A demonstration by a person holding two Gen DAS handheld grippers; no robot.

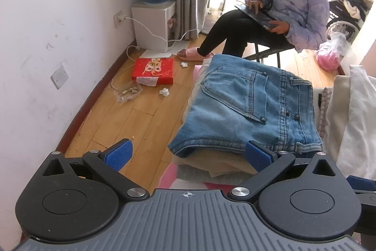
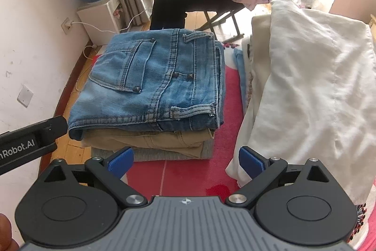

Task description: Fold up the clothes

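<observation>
A: Material?
B: Folded jeans (image 2: 150, 81), coarse blue denim, riveted pocket, squared atop khaki trousers (image 2: 150, 139).
A: Tools?
B: Right tool (image 2: 185, 162) spread, empty; stack at twelve o'clock. Left tool (image 1: 188, 155) spread, jeans at one o'clock.

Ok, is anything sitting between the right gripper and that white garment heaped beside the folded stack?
Nothing visible. The right gripper is open and empty above the red mat, and the white garment lies just beside its right finger. The folded jeans stack sits to the left.
</observation>
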